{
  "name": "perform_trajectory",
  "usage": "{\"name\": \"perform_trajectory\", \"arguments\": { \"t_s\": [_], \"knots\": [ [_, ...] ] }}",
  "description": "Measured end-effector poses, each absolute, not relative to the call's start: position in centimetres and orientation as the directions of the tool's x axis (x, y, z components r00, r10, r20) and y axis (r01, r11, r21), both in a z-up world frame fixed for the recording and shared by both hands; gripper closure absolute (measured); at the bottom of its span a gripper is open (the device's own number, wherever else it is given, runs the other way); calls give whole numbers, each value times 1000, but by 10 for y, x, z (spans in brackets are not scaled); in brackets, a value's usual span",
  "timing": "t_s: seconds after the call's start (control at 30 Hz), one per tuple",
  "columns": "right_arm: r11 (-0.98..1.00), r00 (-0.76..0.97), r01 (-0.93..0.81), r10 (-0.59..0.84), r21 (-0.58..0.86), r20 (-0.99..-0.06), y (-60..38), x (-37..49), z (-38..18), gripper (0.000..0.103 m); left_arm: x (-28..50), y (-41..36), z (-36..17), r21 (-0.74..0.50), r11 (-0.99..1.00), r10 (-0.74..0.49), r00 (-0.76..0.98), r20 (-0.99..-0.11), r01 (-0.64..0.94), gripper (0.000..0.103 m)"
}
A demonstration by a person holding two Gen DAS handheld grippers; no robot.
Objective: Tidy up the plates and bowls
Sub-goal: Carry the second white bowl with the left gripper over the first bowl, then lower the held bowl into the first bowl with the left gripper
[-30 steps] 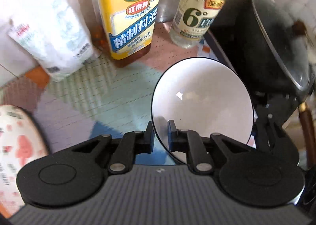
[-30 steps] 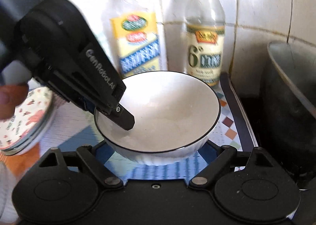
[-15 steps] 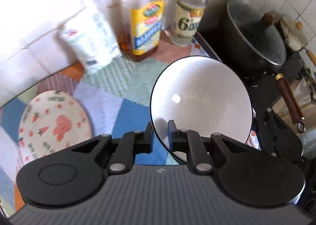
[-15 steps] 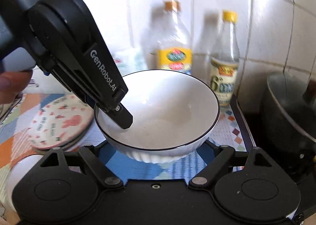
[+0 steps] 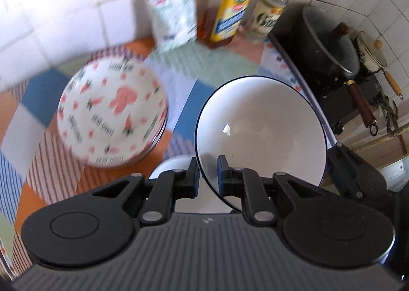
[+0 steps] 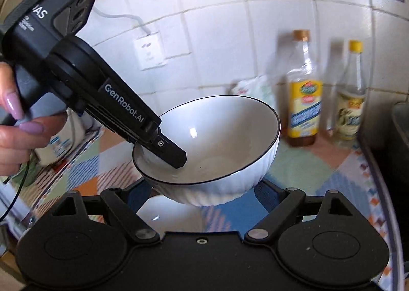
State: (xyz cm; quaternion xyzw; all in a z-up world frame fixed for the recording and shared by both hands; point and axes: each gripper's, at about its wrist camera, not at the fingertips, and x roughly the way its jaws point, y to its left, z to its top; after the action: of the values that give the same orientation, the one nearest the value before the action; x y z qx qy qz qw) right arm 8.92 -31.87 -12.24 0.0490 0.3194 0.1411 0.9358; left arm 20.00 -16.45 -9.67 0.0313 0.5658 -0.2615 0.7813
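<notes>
My left gripper [image 5: 206,170] is shut on the rim of a white bowl [image 5: 263,135] with a thin dark edge and holds it tilted in the air. The same bowl [image 6: 212,147] fills the middle of the right wrist view, with the left gripper's finger [image 6: 166,149] inside its near-left rim. My right gripper [image 6: 202,188] is open below the bowl, its fingers spread on either side and mostly hidden by it. A second white bowl [image 5: 173,165] sits on the counter just below; it also shows in the right wrist view [image 6: 166,214]. A stack of patterned plates [image 5: 112,112] lies to the left.
Two bottles [image 5: 232,14] [image 5: 271,9] and a white bag [image 5: 173,20] stand at the tiled back wall. A dark lidded pot [image 5: 329,45] and a pan with a wooden handle [image 5: 360,101] sit on the stove at right. A patchwork mat [image 5: 204,66] covers the counter.
The left gripper has lifted the bowl higher and pulled it back toward the left. The plates and the second bowl have come into view below. The right gripper stays open under the bowl.
</notes>
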Motion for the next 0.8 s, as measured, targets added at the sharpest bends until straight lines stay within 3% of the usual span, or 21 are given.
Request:
{"name": "perform_trajectory", "arguments": {
  "t_s": [0.27,0.8],
  "knots": [
    [899,677,-284,434,333,-595,-302,87,-141,12,190,-128,-119,-267,889,-355,190,-915,372,90],
    [927,546,-312,356,210,-758,-262,102,-162,12,194,-122,-157,-221,916,-267,96,-959,335,89]
  ]
}}
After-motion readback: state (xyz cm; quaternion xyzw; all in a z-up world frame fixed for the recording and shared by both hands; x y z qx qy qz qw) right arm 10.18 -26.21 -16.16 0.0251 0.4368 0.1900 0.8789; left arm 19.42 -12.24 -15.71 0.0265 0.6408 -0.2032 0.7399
